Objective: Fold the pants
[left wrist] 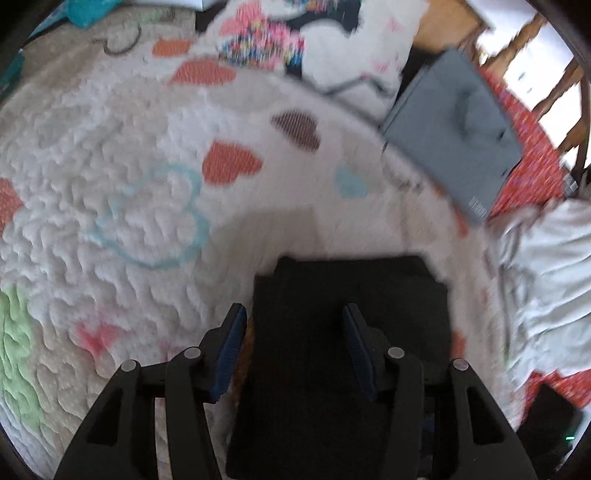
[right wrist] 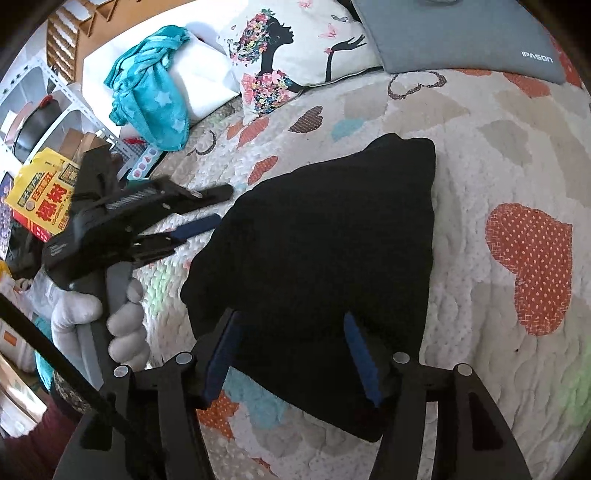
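Pants (right wrist: 317, 266) lie as a compact black bundle on the heart-print bed quilt (right wrist: 480, 155), just ahead of the right gripper (right wrist: 291, 354), whose jaws are spread with nothing between them; the left gripper (left wrist: 295, 350) hovers over the same bundle, its jaws spread too. The folding looks nearly finished, so the next move probably calls for only a final flattening or tidying of edges. Farther off sit a printed pillow (right wrist: 295, 48) and a grey pad (right wrist: 461, 33); no container shows clearly.
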Demonstrator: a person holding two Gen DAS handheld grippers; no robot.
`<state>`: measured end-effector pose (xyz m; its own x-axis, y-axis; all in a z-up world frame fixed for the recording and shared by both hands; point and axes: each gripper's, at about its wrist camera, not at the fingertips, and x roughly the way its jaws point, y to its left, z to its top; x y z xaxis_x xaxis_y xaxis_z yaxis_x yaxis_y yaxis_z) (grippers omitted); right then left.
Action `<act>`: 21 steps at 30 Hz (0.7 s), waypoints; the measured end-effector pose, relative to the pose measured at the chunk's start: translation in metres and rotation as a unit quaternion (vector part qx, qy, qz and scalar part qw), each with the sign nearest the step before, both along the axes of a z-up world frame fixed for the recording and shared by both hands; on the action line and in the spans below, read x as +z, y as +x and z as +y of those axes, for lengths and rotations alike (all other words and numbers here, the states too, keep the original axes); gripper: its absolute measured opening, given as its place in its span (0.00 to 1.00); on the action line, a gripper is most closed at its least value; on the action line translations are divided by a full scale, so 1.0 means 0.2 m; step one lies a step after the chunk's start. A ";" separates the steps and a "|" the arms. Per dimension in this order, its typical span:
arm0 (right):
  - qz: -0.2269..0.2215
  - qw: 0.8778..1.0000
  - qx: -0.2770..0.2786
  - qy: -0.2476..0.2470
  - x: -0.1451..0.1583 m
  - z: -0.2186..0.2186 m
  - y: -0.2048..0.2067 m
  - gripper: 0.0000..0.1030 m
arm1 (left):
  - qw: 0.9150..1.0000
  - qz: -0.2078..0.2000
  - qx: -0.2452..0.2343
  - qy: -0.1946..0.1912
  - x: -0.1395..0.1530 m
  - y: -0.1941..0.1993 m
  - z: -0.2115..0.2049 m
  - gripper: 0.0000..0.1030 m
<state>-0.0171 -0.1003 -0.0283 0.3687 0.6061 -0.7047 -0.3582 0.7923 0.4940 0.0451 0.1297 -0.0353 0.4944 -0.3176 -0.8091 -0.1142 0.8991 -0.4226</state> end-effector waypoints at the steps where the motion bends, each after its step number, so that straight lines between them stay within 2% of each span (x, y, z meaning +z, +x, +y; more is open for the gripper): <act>1: 0.000 1.000 0.001 -0.002 0.00 0.00 -0.01 0.61 | 1.000 0.011 -0.001 0.007 -0.03 0.01 0.00 0.52; 2: 0.001 1.000 0.002 -0.002 0.01 -0.01 -0.02 0.61 | 1.000 0.015 0.001 0.006 -0.04 0.01 0.01 0.54; 8: 0.008 1.000 0.021 -0.019 0.07 -0.05 -0.05 0.60 | 1.000 -0.006 0.021 -0.015 0.02 -0.04 0.08 0.54; 12: 0.017 1.000 0.006 -0.018 0.18 -0.13 0.00 0.61 | 0.998 -0.029 0.042 0.021 0.07 -0.07 0.12 0.54; 16: 0.021 0.999 -0.023 -0.024 0.23 -0.24 0.11 0.65 | 0.999 -0.022 0.036 -0.014 0.05 -0.08 0.15 0.54; 21: 0.047 0.998 -0.044 -0.011 0.15 -0.30 0.26 0.65 | 0.998 -0.012 0.008 -0.054 0.01 -0.08 0.11 0.54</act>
<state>0.0340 -0.1608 0.0024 0.3512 0.5580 -0.7519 -0.2403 0.8298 0.5037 0.0298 0.1523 -0.0336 0.5193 -0.3947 -0.7580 -0.1168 0.8458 -0.5205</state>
